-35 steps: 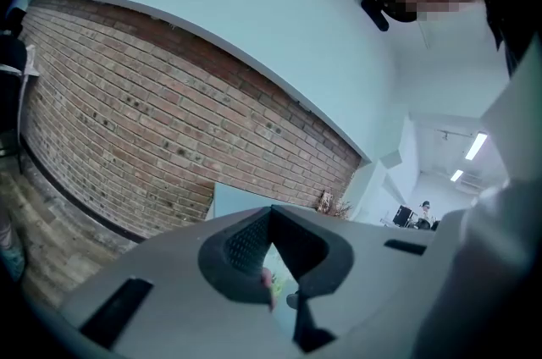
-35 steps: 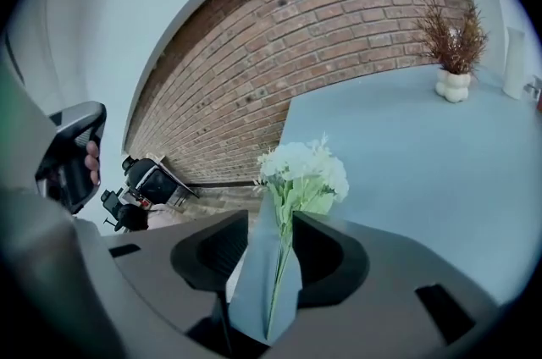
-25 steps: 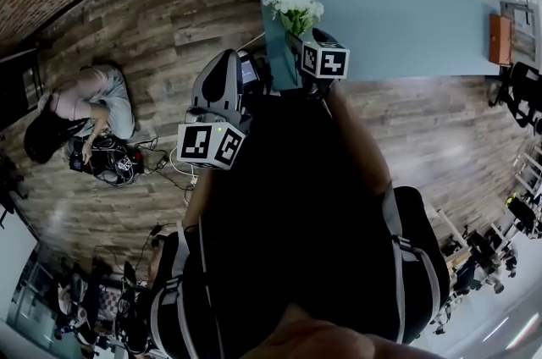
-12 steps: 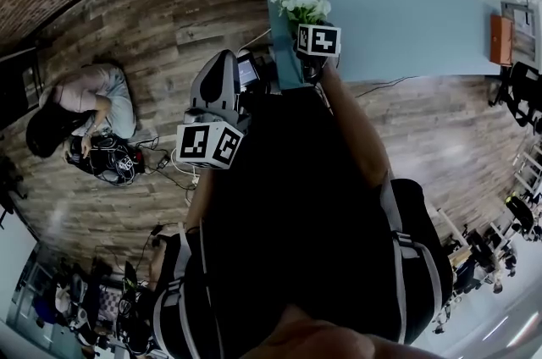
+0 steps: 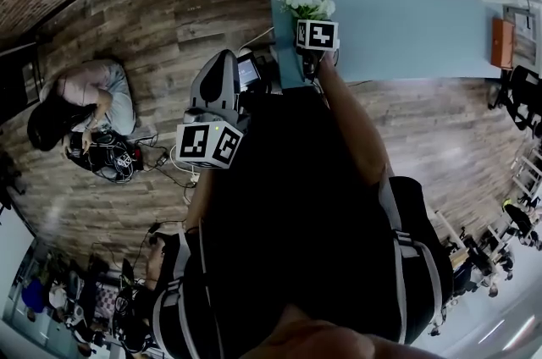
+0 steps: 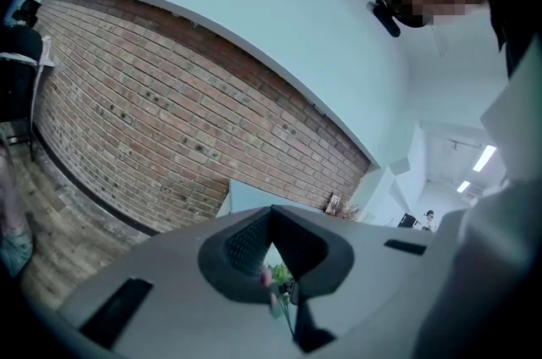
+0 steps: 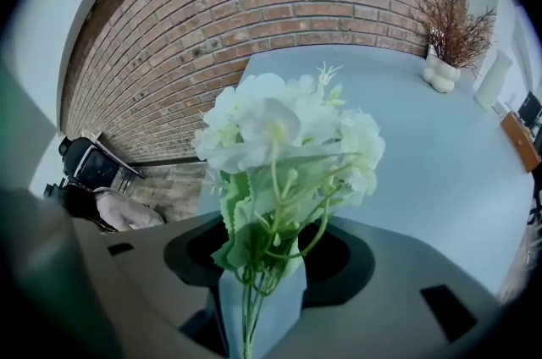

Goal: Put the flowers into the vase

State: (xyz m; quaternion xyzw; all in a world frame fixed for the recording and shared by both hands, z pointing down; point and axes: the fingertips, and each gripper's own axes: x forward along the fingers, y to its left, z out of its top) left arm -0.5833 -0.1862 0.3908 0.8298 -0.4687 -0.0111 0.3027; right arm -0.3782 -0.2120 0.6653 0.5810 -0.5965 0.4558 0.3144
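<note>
- A white vase (image 7: 442, 74) stands at the far end of the blue table (image 5: 398, 19). It holds a spray of dry brown twigs (image 7: 457, 27).
- The white flowers (image 7: 284, 137) stand upright at the near left corner of the table, just inside its edge. What their stems rest in cannot be made out.
- The flowers are a small bunch of soft white blooms, packed close at the top. Pale green leaves and thin green stems run straight down from them.
- The right gripper (image 7: 262, 289) points steeply down over that corner of the table. Its jaws are closing with the flower stems between them. There is clear space on both sides of the stems, so the pads do not press on them.
- The left gripper (image 6: 275, 264) is off the table's near left corner, over the wooden floor (image 5: 169, 27), and points roughly level. Its jaws are drawn in to a narrow wedge, and a thin stem (image 6: 289, 317) with a blurred pink tip looks pinched in that gap.
- Each gripper's marker cube (image 5: 318, 35) bears black-and-white square patterns rather than words.
- An orange object (image 5: 501, 40) lies at the table's right edge.
- A person (image 5: 80, 99) crouches on the floor, well to the left of the table.
</note>
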